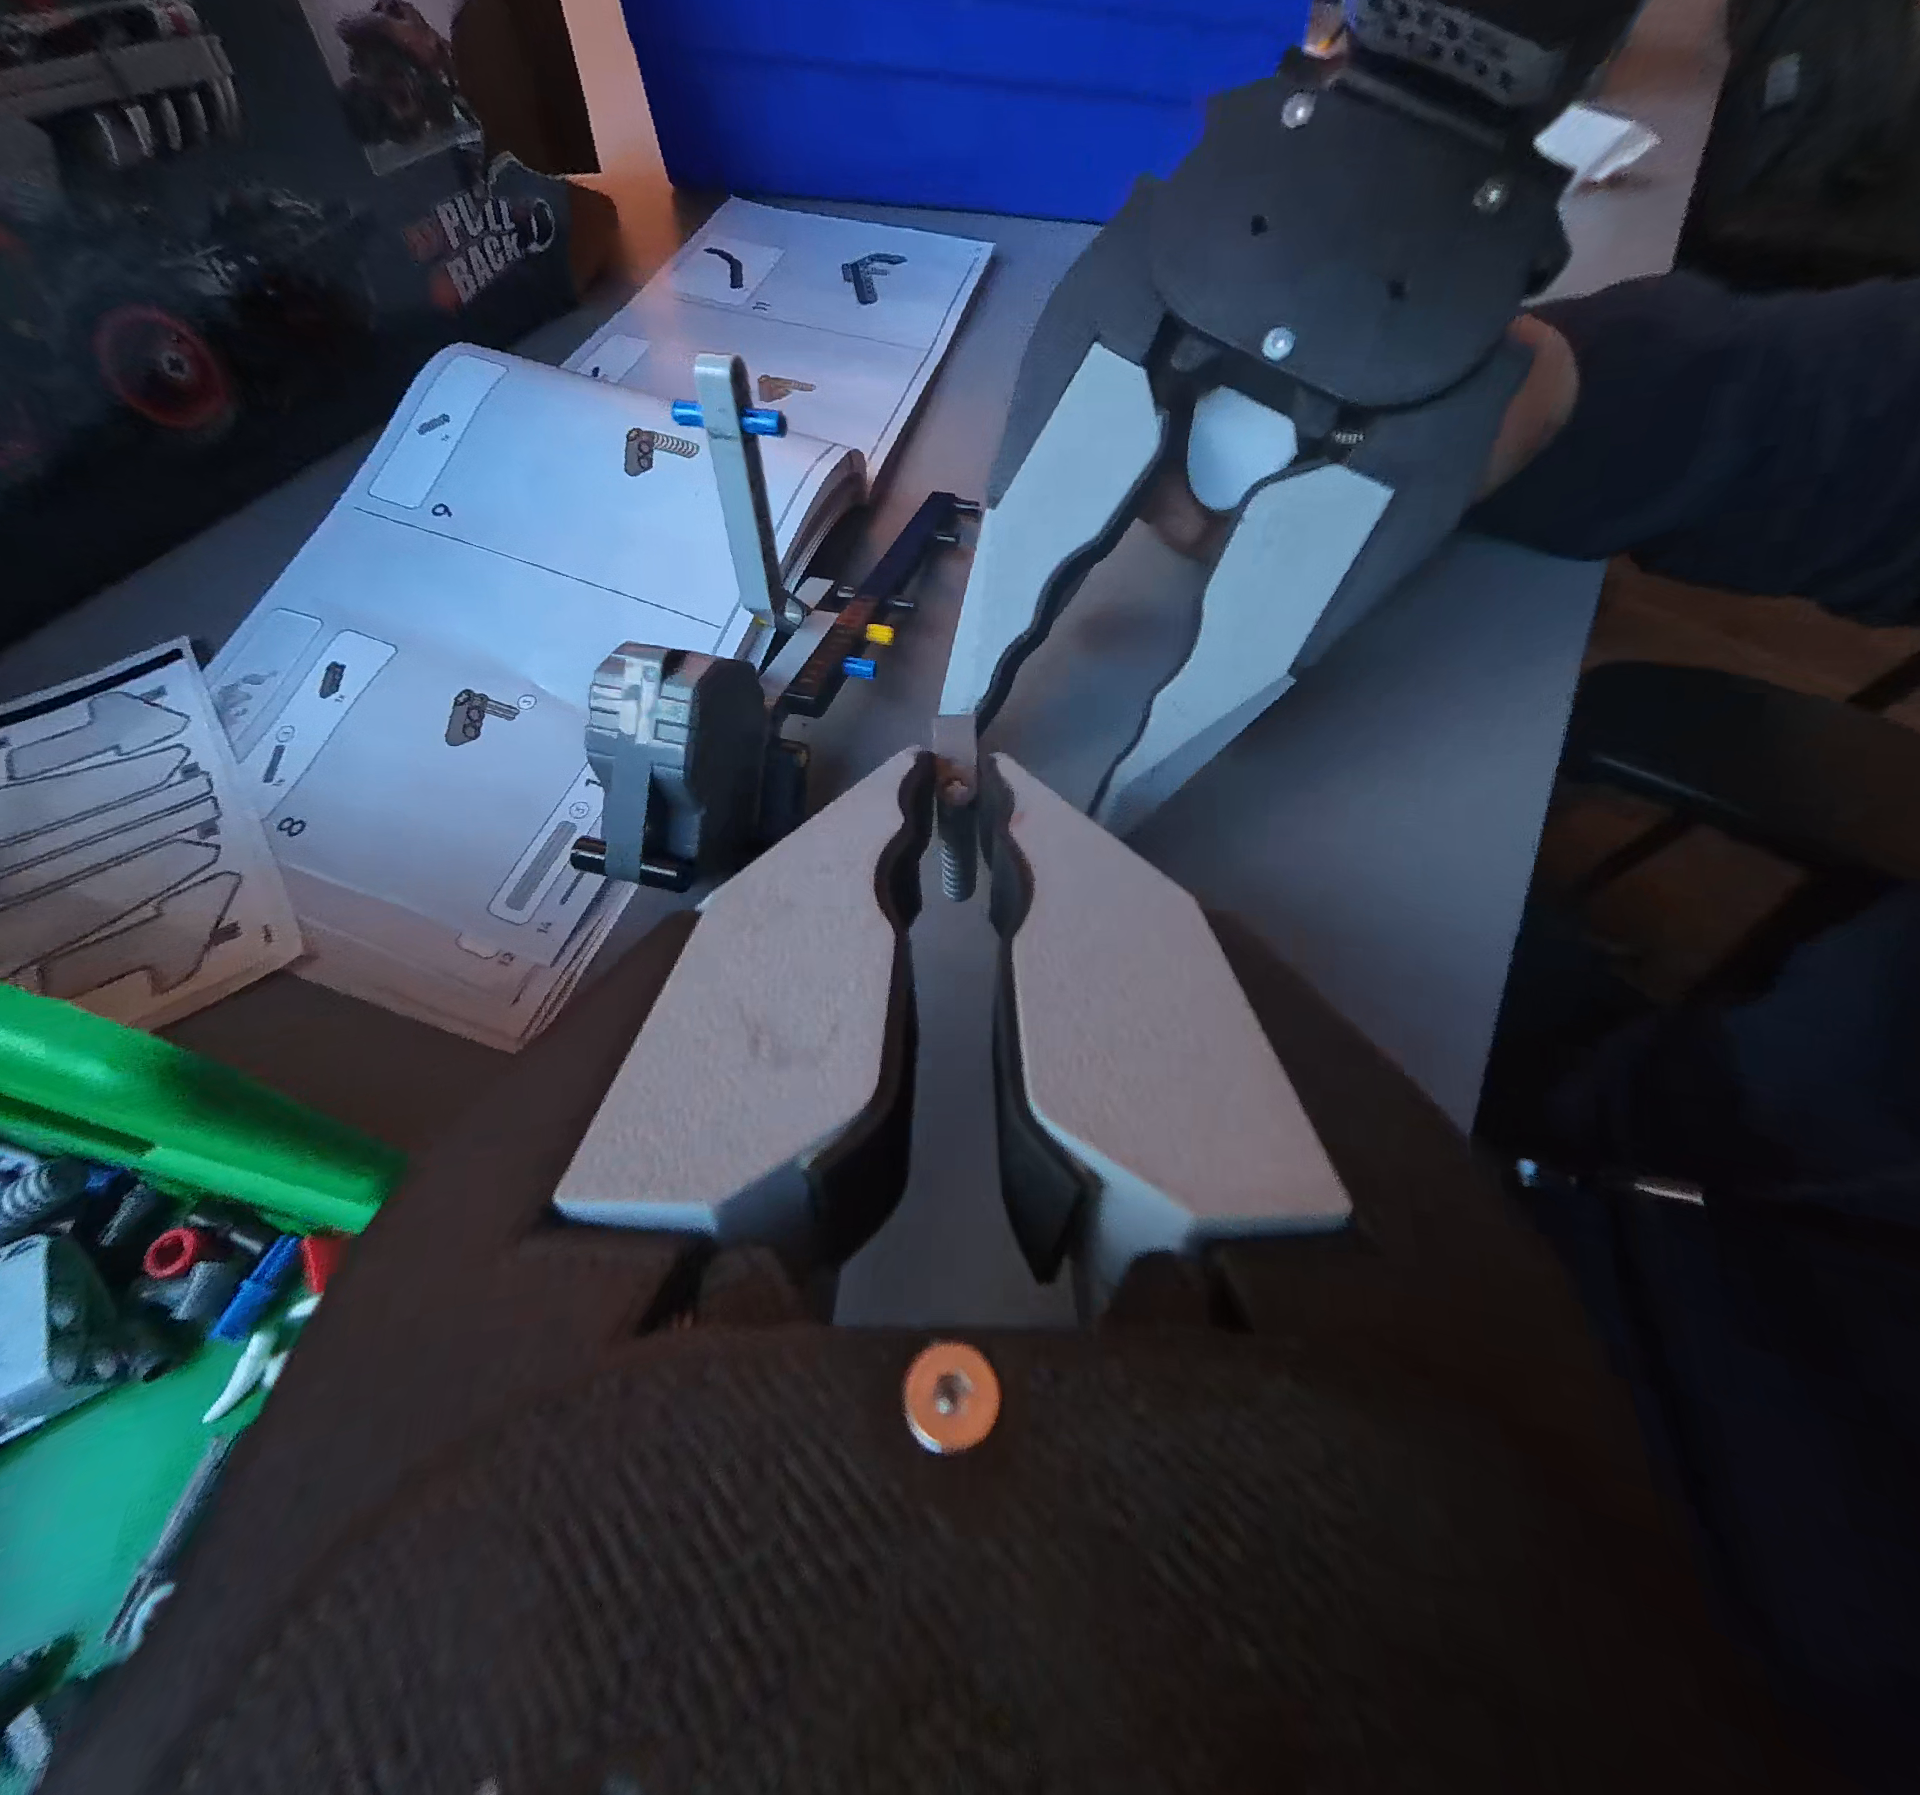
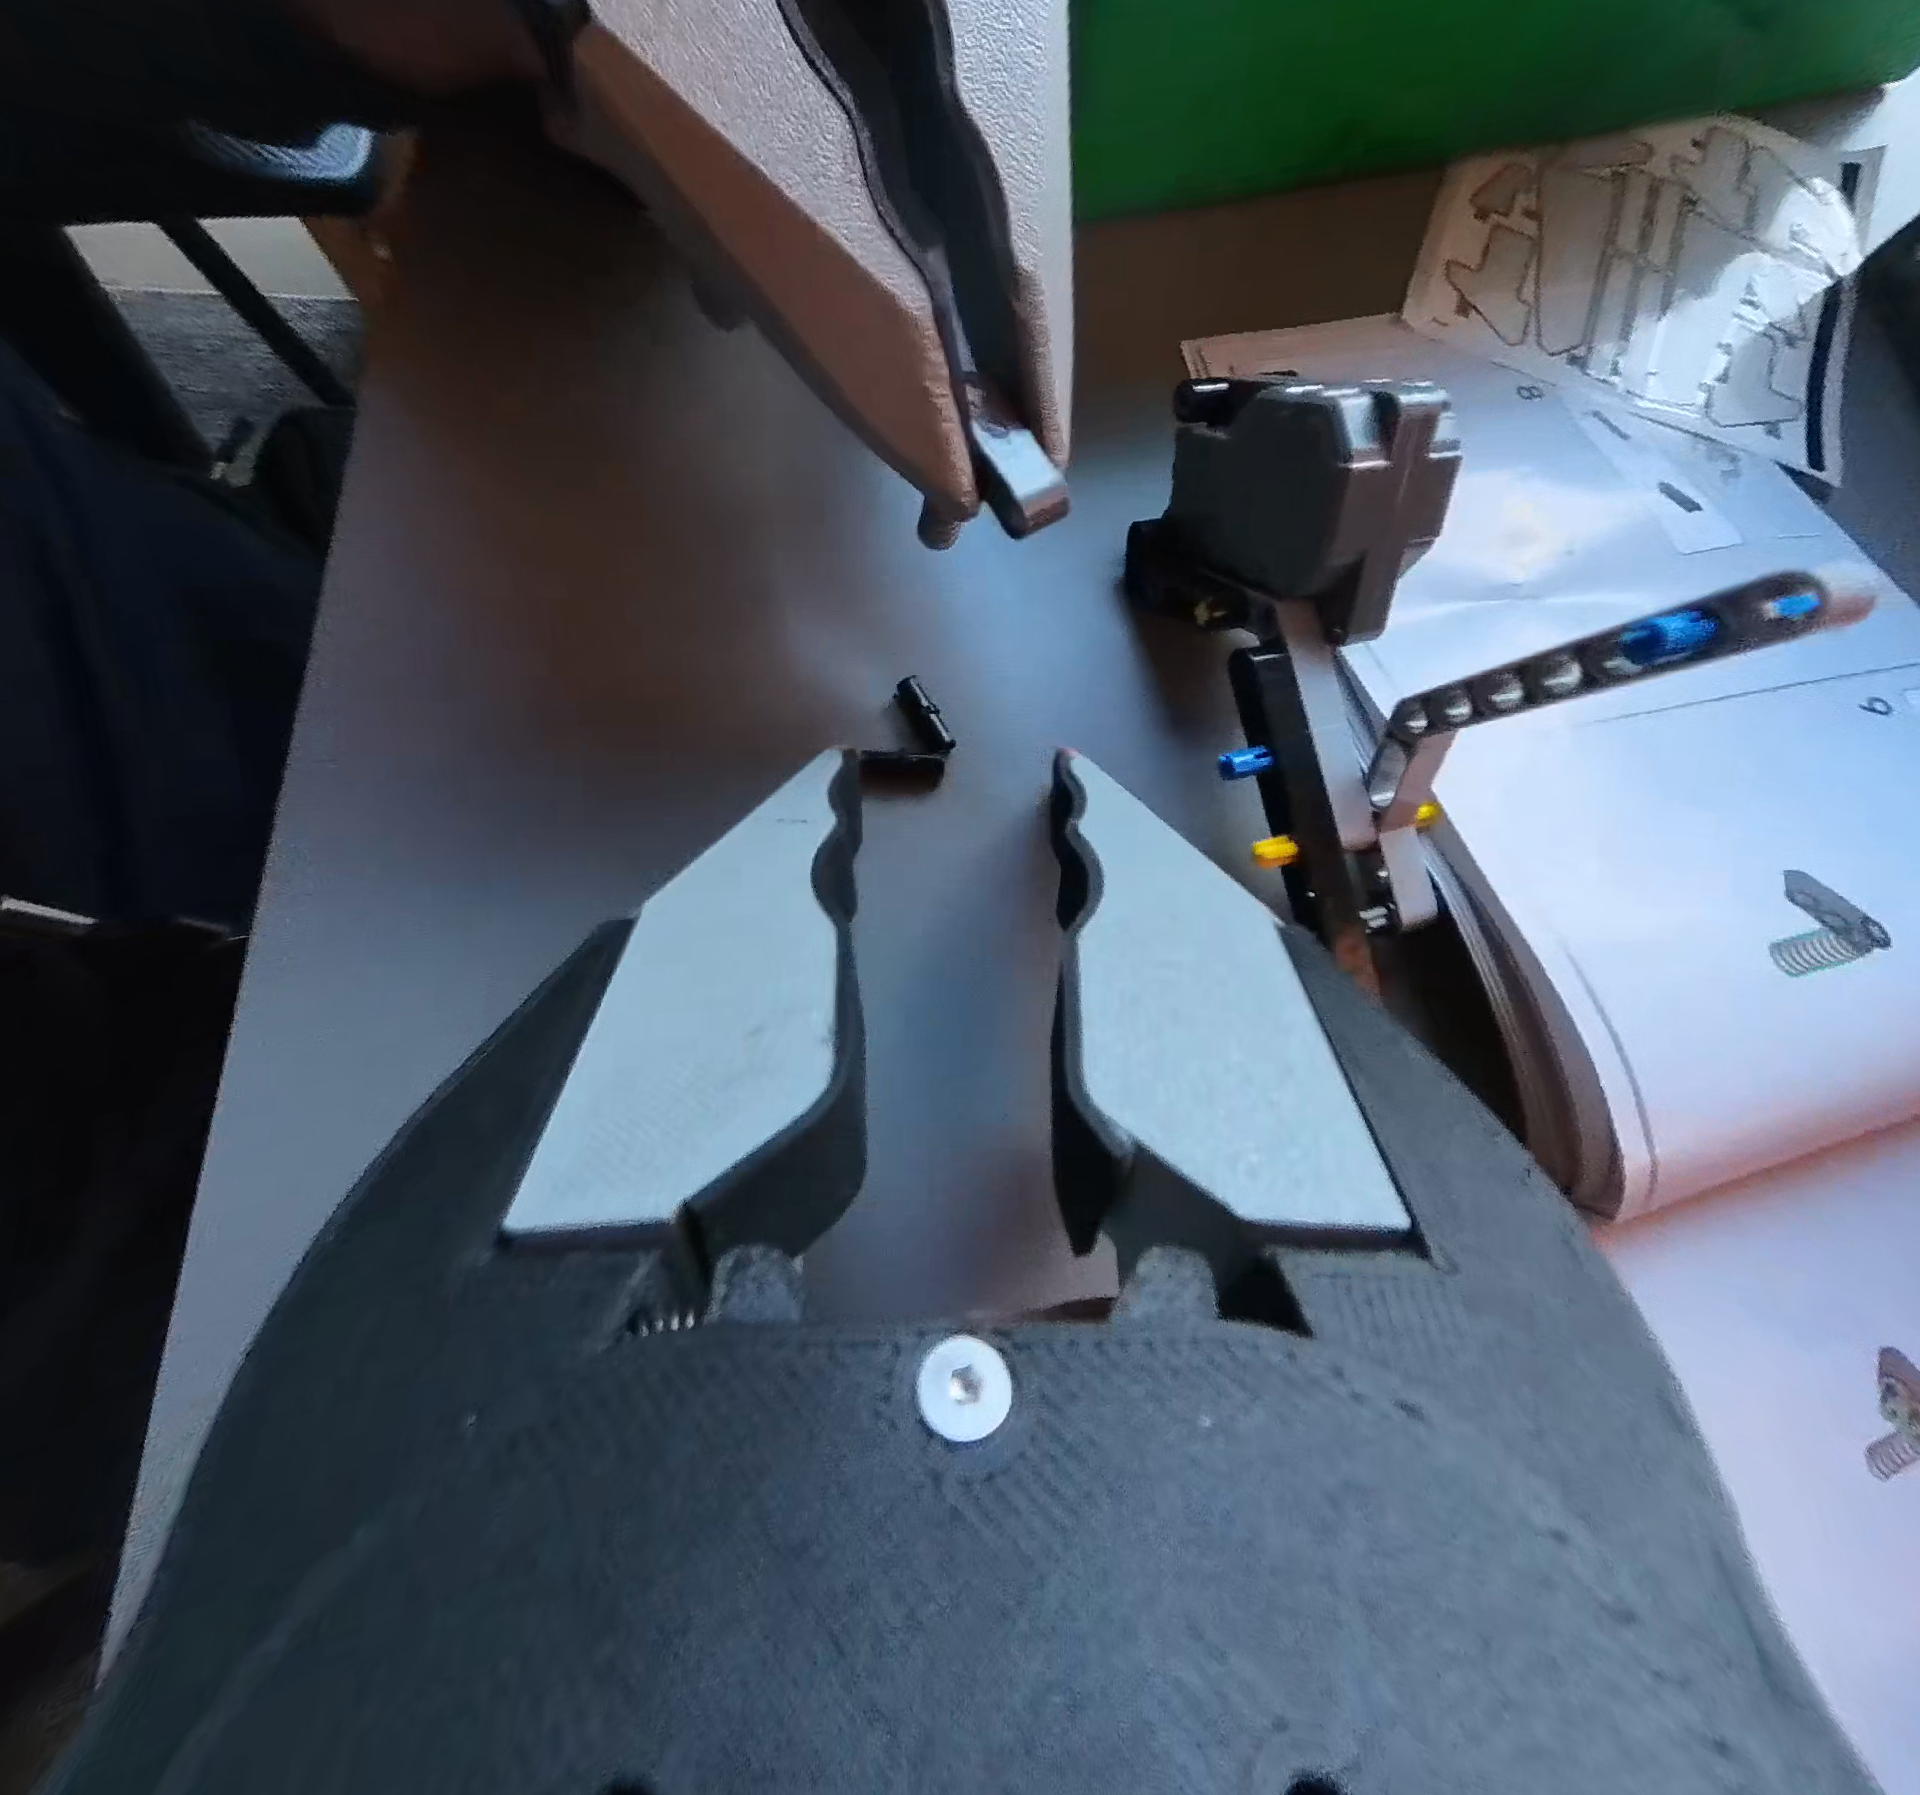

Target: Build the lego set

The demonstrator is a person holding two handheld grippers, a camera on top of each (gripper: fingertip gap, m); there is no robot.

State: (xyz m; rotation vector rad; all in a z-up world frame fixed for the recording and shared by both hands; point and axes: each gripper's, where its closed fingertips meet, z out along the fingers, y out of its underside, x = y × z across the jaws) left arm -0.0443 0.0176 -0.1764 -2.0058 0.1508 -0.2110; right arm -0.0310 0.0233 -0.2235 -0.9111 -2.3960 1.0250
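The left gripper (image 1: 956,779) pinches a small grey shock-absorber piece with a coiled spring (image 1: 956,846) between its fingertips, above the grey table (image 1: 1351,862). Just beyond, the right gripper (image 2: 956,769) hangs with fingers spread and nothing between them, over two loose black pins (image 2: 920,732). Beside them stands the partly built lego assembly (image 1: 686,758), its grey beam (image 1: 743,488) upright, against the open instruction booklet (image 1: 499,540). Farther back sits a blue bin (image 1: 935,52).
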